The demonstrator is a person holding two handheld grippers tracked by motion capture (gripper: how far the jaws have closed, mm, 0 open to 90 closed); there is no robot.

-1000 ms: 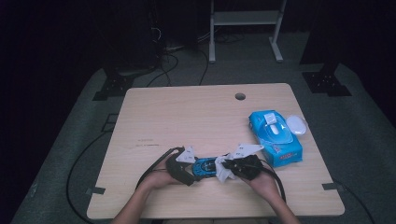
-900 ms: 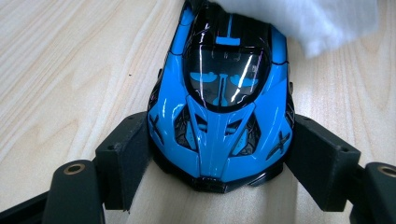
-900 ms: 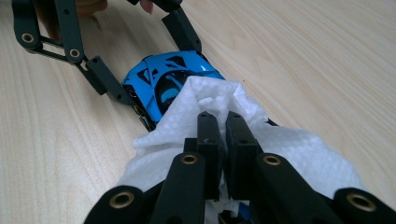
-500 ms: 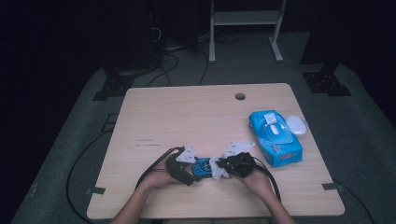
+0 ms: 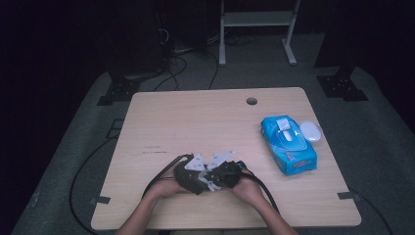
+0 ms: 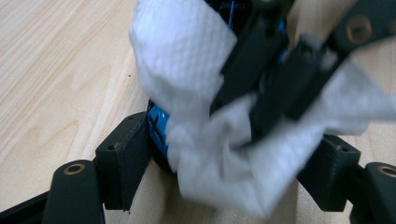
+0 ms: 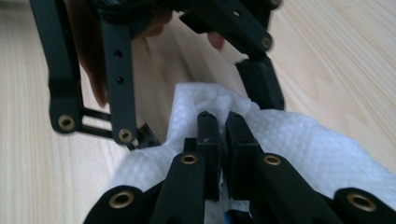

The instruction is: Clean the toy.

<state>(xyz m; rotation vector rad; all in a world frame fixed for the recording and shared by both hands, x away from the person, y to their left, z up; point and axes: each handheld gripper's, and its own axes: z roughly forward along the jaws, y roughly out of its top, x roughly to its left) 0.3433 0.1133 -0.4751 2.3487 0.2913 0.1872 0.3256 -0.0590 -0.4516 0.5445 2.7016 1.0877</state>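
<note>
Near the table's front edge the two grippers meet. My left gripper (image 5: 201, 180) is shut on a small blue object (image 6: 158, 130), held between its pads (image 6: 126, 158). My right gripper (image 7: 222, 123) is shut on a white tissue (image 7: 299, 140) and presses it against the blue object. In the left gripper view the tissue (image 6: 182, 56) drapes over most of the blue object, with the right gripper (image 6: 261, 126) coming down from the top. The right gripper (image 5: 213, 177) sits tight against the left one in the high view. A left pad (image 7: 261, 86) shows beyond the tissue.
A blue pack of wipes (image 5: 288, 144) lies at the right of the wooden table (image 5: 195, 117), with a white oval lid (image 5: 311, 130) beside it. A cable hole (image 5: 251, 101) is near the far edge. Cables trail off the table's front left.
The right hand has moved left with the tissue until its gripper meets the left one. The blue object, visible between them earlier, is now covered. The left hand stayed put.
</note>
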